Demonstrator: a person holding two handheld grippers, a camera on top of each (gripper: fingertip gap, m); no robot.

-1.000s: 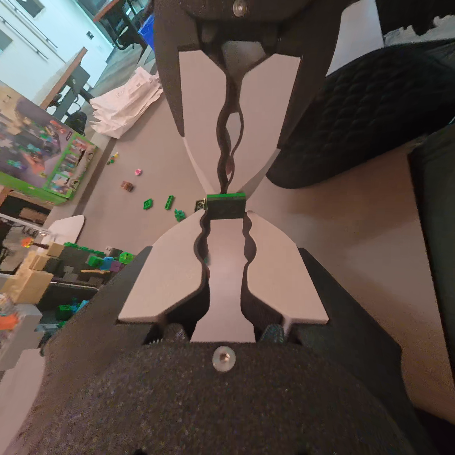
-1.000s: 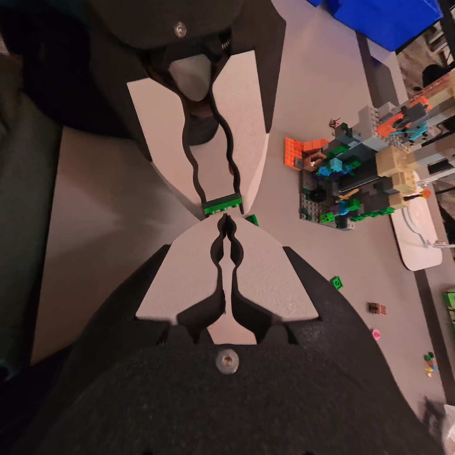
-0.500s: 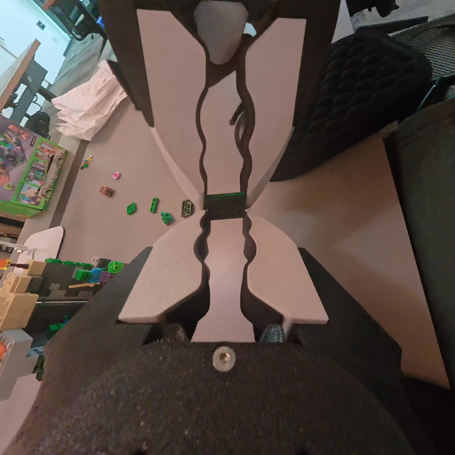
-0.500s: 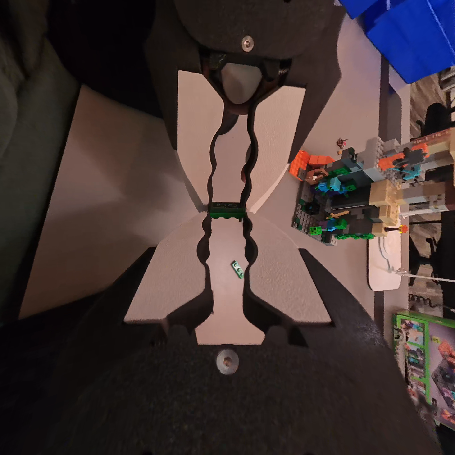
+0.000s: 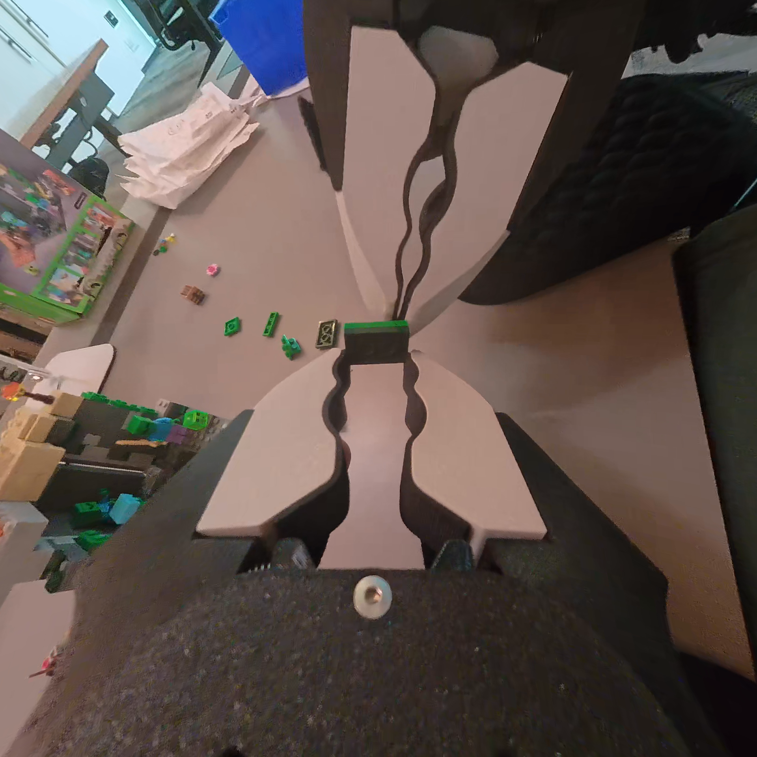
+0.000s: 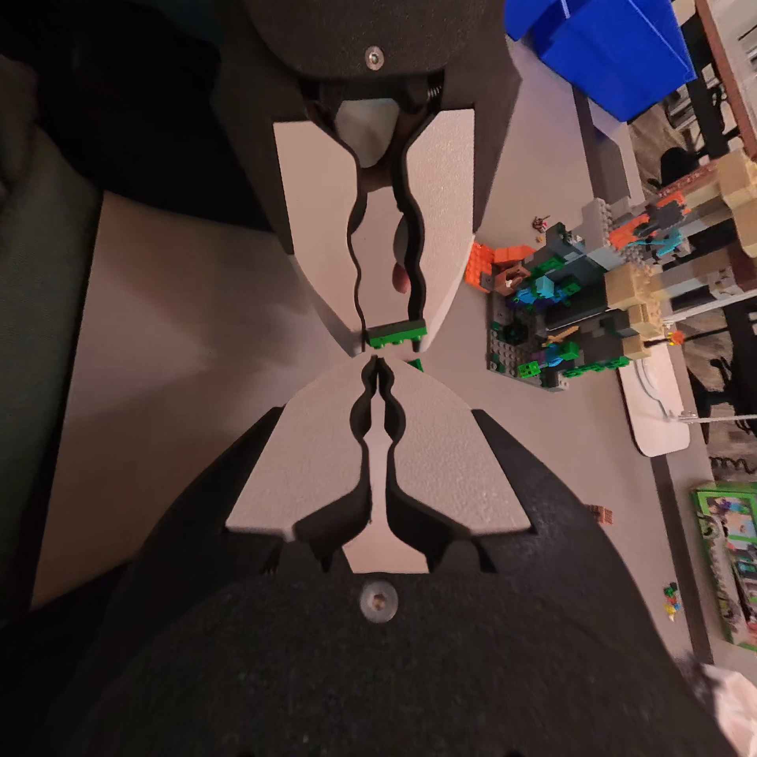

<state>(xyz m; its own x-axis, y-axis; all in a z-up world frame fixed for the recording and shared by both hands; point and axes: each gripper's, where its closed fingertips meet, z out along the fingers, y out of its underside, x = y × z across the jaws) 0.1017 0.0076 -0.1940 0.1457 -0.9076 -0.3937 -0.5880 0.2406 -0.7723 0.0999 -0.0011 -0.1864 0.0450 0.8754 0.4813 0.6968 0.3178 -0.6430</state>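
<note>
Left hand-held gripper (image 5: 376, 355) pinches a green-and-dark brick plate (image 5: 376, 342) steady above the counter (image 5: 532, 389); right hand-held gripper (image 6: 377, 360), pressed together, noses against its studded edge, loose bricks (image 5: 268, 324) lying beyond.

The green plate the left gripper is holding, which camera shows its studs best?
The right wrist view. There the green plate faces the camera edge-on with its studs in a row, clamped by the left gripper. The left wrist view shows only its dark underside and a thin green top edge.
</note>
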